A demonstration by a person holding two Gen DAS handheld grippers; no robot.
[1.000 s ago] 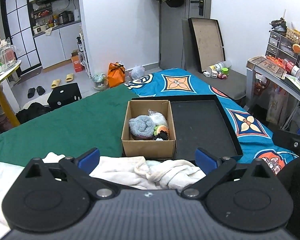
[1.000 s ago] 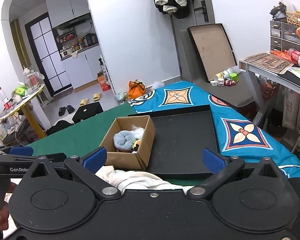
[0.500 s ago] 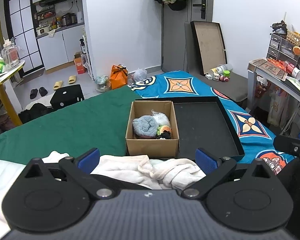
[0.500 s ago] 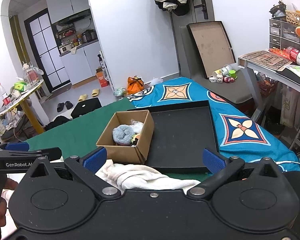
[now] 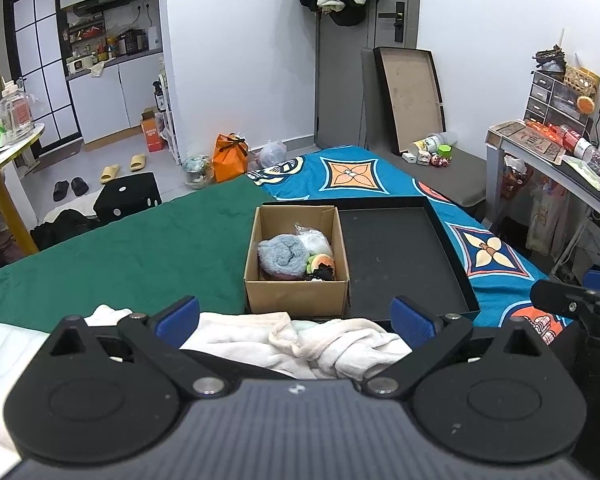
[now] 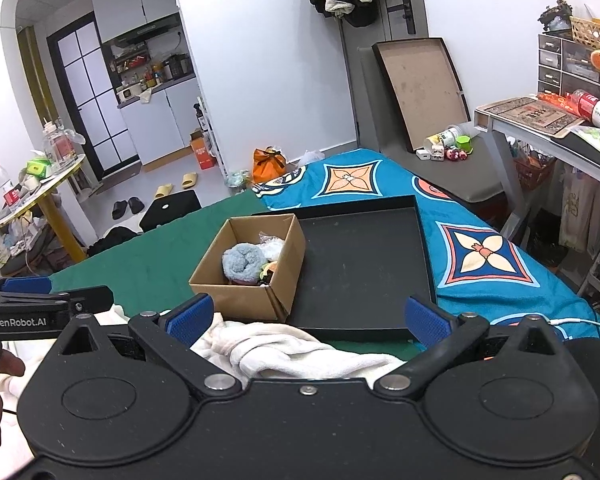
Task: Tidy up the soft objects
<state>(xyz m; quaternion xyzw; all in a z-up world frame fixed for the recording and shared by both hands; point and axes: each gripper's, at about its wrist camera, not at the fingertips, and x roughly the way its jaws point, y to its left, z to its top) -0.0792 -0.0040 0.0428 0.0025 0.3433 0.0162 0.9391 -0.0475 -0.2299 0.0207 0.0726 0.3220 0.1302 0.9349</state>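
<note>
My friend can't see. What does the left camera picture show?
Open tongs hover over a white towel on a bed. Beyond it, a box holding soft things sits beside an empty black tray.

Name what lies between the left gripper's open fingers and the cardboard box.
In the left wrist view, a crumpled cream towel fills the stretch from the left gripper to the cardboard box.

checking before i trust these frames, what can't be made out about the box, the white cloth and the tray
- Cardboard box: the left wrist view shows a blue towel on top; items beneath it are hidden.
- White cloth: its near part is covered by the left gripper body, so its full extent is unknown; the same holds in the right wrist view under the right gripper.
- Black tray: its near left corner sits behind the box.
</note>
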